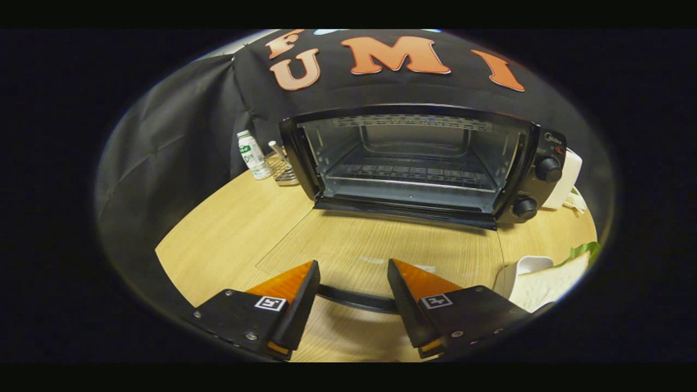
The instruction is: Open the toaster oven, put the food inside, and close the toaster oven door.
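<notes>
Gripper open and empty over the lowered glass door handle; white sliced bread lies off its right finger, black toaster oven cavity straight ahead.

Light wooden table; black draped cloth wall behind; dim light.

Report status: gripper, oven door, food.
Gripper open, over door handle. Toaster oven door down, rack bare. Bread still outside, beside right finger.
</notes>
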`<state>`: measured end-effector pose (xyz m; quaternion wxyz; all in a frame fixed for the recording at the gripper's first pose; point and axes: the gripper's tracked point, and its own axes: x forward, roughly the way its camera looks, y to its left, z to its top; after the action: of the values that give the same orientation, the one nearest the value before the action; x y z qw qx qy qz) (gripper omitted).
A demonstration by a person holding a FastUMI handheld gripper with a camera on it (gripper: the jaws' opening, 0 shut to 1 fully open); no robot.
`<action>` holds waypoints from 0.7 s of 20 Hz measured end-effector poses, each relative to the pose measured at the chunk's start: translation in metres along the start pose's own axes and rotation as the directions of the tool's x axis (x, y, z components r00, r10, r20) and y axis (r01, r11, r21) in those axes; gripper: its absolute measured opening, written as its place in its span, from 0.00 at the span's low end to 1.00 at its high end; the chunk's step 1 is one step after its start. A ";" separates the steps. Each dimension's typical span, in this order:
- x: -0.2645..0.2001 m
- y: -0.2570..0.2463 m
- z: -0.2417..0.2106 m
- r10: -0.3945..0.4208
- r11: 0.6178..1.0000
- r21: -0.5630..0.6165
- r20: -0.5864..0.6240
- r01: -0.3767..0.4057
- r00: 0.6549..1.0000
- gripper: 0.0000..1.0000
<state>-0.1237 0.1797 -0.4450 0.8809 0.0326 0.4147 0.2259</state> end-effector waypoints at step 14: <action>0.006 0.002 -0.001 -0.070 0.997 -0.029 -0.101 0.067 0.992 0.73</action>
<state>-0.1222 0.1837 -0.4497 0.8662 -0.0046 0.4568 0.2023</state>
